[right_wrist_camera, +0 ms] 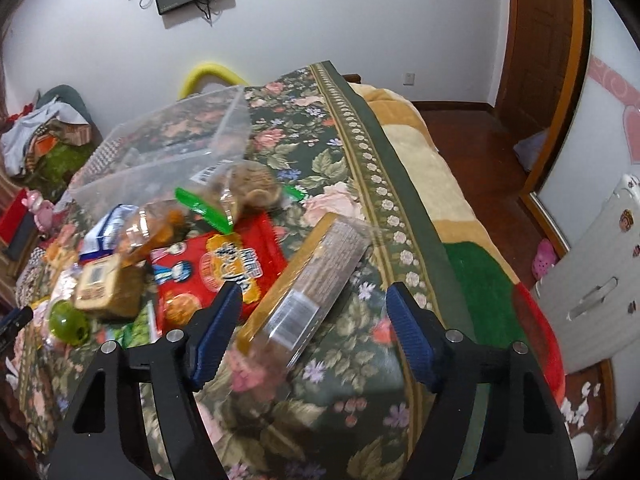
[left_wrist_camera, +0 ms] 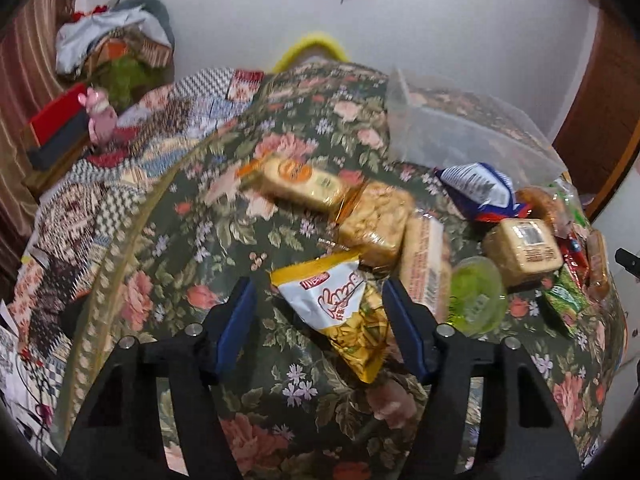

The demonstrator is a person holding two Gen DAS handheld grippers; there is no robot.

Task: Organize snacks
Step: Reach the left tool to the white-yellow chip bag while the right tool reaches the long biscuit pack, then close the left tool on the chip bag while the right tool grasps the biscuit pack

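left gripper (left_wrist_camera: 318,300): black angular frame, triangular cutouts, silver screws, ribbed blue pads (left_wrist_camera: 236,322). right gripper (right_wrist_camera: 314,306): same black frame, screws, blue pads (right_wrist_camera: 412,336).

The room is evenly and softly lit, with no clear single source; the white wall (left_wrist_camera: 460,40) reads flat and pale grey. Shadows are weak, only faint darkening under the snack packets. Small glints of glare sit on the yellow-and-white bag (left_wrist_camera: 344,312) and on the clear plastic bin (right_wrist_camera: 160,152). Both views are smeared by motion blur: the floral bedspread (left_wrist_camera: 304,128) streaks, and the long brown biscuit pack (right_wrist_camera: 304,284) looks soft. Fisheye bending curves the door frame (right_wrist_camera: 576,80), and black vignetting fills the corners. Colours look slightly noisy and muted.
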